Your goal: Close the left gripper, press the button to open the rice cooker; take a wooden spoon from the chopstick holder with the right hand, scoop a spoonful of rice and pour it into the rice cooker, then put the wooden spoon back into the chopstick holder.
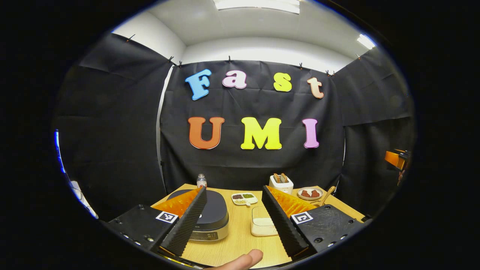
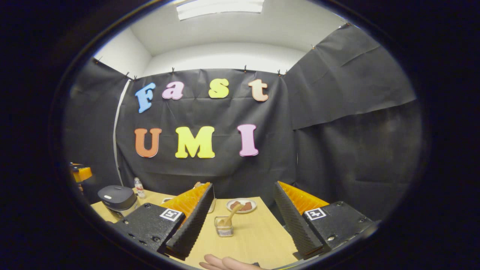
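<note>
The rice cooker [image 1: 212,217], with a dark closed lid, sits on the wooden table just beyond my left finger. My left gripper [image 1: 234,189] is open above the near table edge with nothing between its fingers. A pale rectangular rice container [image 1: 262,223] lies to the right of the cooker, partly behind my right finger. The wooden spoon [image 2: 230,215] stands tilted in the clear chopstick holder [image 2: 224,226], ahead of my open, empty right gripper [image 2: 243,185]. The cooker [image 2: 117,198] is far to the left there. The spoon's handle [image 1: 327,195] sticks up at the table's far right.
A small bottle [image 1: 201,181], a divided dish of beans [image 1: 244,198], a white toaster [image 1: 281,183] and a plate of red pieces [image 1: 310,193] line the back of the table [image 1: 240,240]. The other gripper [image 1: 395,159] hangs at the far right. A person's fingertip [image 1: 243,259] shows at the bottom.
</note>
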The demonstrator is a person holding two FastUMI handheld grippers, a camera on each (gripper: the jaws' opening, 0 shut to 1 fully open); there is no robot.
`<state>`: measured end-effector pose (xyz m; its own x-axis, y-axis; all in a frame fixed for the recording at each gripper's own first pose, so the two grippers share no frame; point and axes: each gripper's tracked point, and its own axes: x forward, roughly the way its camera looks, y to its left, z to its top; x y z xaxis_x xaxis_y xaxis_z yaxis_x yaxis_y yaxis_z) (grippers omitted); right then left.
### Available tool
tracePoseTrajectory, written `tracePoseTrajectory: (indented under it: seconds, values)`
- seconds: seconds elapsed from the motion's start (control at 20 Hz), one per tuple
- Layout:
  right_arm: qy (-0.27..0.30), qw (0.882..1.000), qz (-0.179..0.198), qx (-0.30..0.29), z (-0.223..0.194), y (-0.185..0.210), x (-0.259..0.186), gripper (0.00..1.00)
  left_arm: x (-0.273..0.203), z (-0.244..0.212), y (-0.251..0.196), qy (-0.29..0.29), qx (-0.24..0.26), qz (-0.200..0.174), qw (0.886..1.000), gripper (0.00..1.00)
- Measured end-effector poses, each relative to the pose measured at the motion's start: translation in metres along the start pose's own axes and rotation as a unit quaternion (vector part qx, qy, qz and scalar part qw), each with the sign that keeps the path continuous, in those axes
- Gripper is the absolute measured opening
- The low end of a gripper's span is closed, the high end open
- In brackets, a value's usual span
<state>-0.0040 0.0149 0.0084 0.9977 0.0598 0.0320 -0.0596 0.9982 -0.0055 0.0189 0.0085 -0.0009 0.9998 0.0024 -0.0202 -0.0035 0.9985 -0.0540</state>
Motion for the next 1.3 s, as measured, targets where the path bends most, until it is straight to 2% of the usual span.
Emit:
tracePoseTrajectory:
  seconds: [0.1, 0.3, 0.35, 0.4, 0.45, 0.5, 0.65, 0.8, 0.9, 0.95, 1.05, 1.1, 1.2, 1.3]
  values:
    - [0.000, 1.000, 0.003, -0.001, -0.002, 0.003, 0.000, 0.97, 0.007, -0.008, 0.005, 0.016, -0.005, 0.003, 1.000, 0.94]
    - [0.004, 1.000, 0.009, -0.001, -0.006, 0.008, 0.003, 1.00, 0.020, -0.020, 0.011, 0.036, -0.014, 0.004, 0.999, 0.91]
    - [0.005, 1.000, 0.012, -0.001, -0.008, 0.009, 0.004, 1.00, 0.026, -0.023, 0.014, 0.040, -0.007, 0.006, 0.999, 0.77]
    - [0.005, 1.000, 0.014, -0.001, -0.009, 0.011, 0.006, 1.00, 0.030, -0.025, 0.018, 0.043, 0.001, 0.011, 0.999, 0.89]
    - [0.006, 1.000, 0.015, -0.002, -0.010, 0.011, 0.008, 1.00, 0.035, -0.030, 0.023, 0.051, 0.006, 0.017, 0.999, 0.70]
    - [0.007, 1.000, 0.016, -0.003, -0.014, 0.013, 0.009, 1.00, 0.038, -0.034, 0.024, 0.060, 0.004, 0.017, 0.998, 0.67]
    - [0.013, 1.000, 0.023, -0.005, -0.021, 0.017, 0.013, 1.00, 0.048, -0.047, 0.035, 0.090, -0.010, 0.026, 0.996, 0.42]
    - [0.019, 1.000, 0.024, -0.004, -0.029, 0.018, 0.017, 0.97, 0.059, -0.060, 0.050, 0.113, -0.007, 0.048, 0.992, 0.40]
    - [0.024, 0.999, 0.024, -0.004, -0.037, 0.016, 0.019, 1.00, 0.068, -0.072, 0.064, 0.128, 0.003, 0.069, 0.989, 0.40]
    - [0.026, 0.999, 0.024, -0.003, -0.040, 0.016, 0.019, 1.00, 0.068, -0.079, 0.073, 0.140, 0.002, 0.085, 0.986, 0.30]
    - [0.032, 0.999, 0.027, -0.003, -0.047, 0.017, 0.021, 0.97, 0.076, -0.093, 0.077, 0.164, 0.003, 0.089, 0.982, 0.09]
    - [0.035, 0.999, 0.027, -0.004, -0.052, 0.016, 0.023, 1.00, 0.078, -0.099, 0.083, 0.173, 0.006, 0.098, 0.980, 0.07]
    - [0.041, 0.999, 0.027, -0.004, -0.059, 0.015, 0.026, 0.98, 0.083, -0.114, 0.091, 0.194, 0.007, 0.102, 0.976, 0.07]
    - [0.050, 0.998, 0.027, -0.003, -0.067, 0.015, 0.030, 1.00, 0.091, -0.127, 0.097, 0.215, 0.013, 0.105, 0.971, 0.07]
